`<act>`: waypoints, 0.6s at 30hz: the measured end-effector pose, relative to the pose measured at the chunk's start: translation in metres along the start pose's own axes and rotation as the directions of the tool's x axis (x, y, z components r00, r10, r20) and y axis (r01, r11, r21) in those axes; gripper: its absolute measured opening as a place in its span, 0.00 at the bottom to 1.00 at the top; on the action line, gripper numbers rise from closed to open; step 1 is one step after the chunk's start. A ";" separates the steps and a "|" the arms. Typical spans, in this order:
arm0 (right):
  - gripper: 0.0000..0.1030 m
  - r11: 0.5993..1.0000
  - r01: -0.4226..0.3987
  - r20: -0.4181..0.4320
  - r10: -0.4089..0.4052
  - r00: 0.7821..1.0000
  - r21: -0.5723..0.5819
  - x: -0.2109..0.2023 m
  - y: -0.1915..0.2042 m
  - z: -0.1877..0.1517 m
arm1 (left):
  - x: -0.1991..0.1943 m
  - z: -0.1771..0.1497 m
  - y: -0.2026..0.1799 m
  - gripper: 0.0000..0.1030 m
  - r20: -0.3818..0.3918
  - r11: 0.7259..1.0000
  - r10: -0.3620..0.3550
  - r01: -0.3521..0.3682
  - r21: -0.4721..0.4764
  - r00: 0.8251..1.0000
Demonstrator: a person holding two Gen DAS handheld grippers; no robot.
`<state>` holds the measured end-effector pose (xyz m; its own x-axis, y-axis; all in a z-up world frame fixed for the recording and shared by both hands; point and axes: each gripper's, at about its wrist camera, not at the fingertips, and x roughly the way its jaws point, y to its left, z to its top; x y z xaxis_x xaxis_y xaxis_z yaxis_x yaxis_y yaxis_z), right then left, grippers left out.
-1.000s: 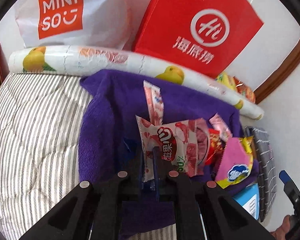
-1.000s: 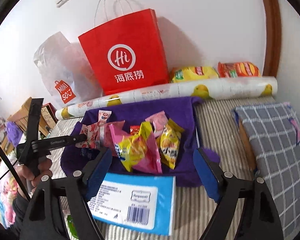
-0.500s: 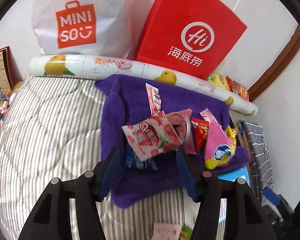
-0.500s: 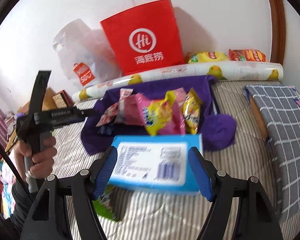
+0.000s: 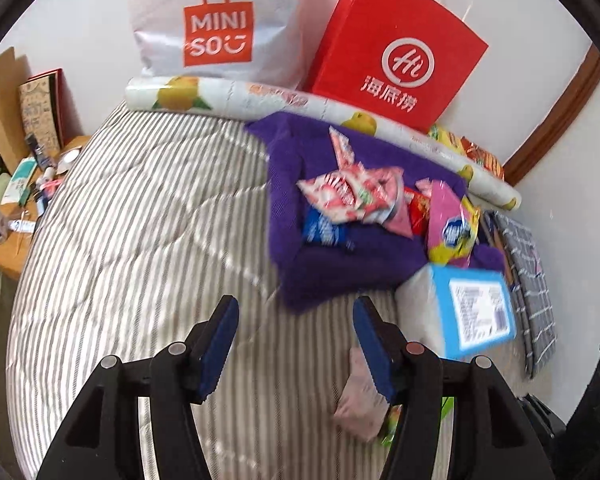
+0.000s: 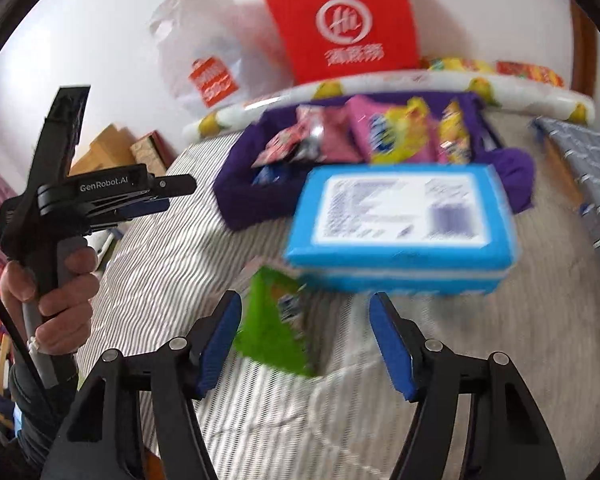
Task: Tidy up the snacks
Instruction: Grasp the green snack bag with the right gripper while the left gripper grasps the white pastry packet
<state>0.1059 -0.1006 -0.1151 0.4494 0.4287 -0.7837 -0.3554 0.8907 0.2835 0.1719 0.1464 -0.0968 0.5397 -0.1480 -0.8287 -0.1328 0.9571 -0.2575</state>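
A purple towel (image 5: 300, 184) on the striped bed holds several snack packets, among them a red-and-white one (image 5: 340, 192) and a pink-and-yellow one (image 5: 448, 228). My left gripper (image 5: 296, 308) stands open over bare bedding in front of the towel, nothing between its fingers. A small pink packet (image 5: 360, 400) lies by its right finger. My right gripper (image 6: 306, 304) hangs low over a green packet (image 6: 276, 328). Its jaws are closing with that packet between them, and the right pad stands clear of it. Just beyond lies a blue tissue pack (image 6: 400, 220).
A red paper bag (image 5: 396, 52), a white shopping bag (image 5: 220, 20) and a fruit-printed roll (image 5: 260, 96) line the wall. A grey checked cloth (image 6: 588, 168) lies right. A cluttered desk (image 5: 12, 200) borders the bed's left. A hand (image 6: 56, 300) holds the left gripper (image 6: 168, 196).
The left gripper opened, left the red-and-white packet on the purple towel and drew back. The right gripper sank toward the green packet and its jaws narrowed.
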 end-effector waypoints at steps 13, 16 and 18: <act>0.41 0.999 0.042 -0.060 -0.041 0.997 0.014 0.049 0.021 -0.022 | -0.018 -0.047 0.020 0.56 -0.016 0.999 0.013 -0.012 0.041 1.000; 0.40 0.999 0.046 -0.047 -0.045 0.998 0.012 0.037 0.021 -0.024 | -0.014 -0.051 0.014 0.56 -0.027 0.998 0.000 0.001 0.058 1.000; 0.40 0.999 0.040 -0.027 -0.040 0.999 0.006 0.025 0.021 -0.025 | -0.009 -0.054 0.006 0.56 -0.040 0.997 -0.011 0.013 0.071 0.999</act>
<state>0.0886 -0.0748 -0.1424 0.4408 0.3890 -0.8090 -0.3323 0.9079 0.2555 0.1218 0.1404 -0.1179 0.5072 -0.1681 -0.8453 -0.0662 0.9703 -0.2326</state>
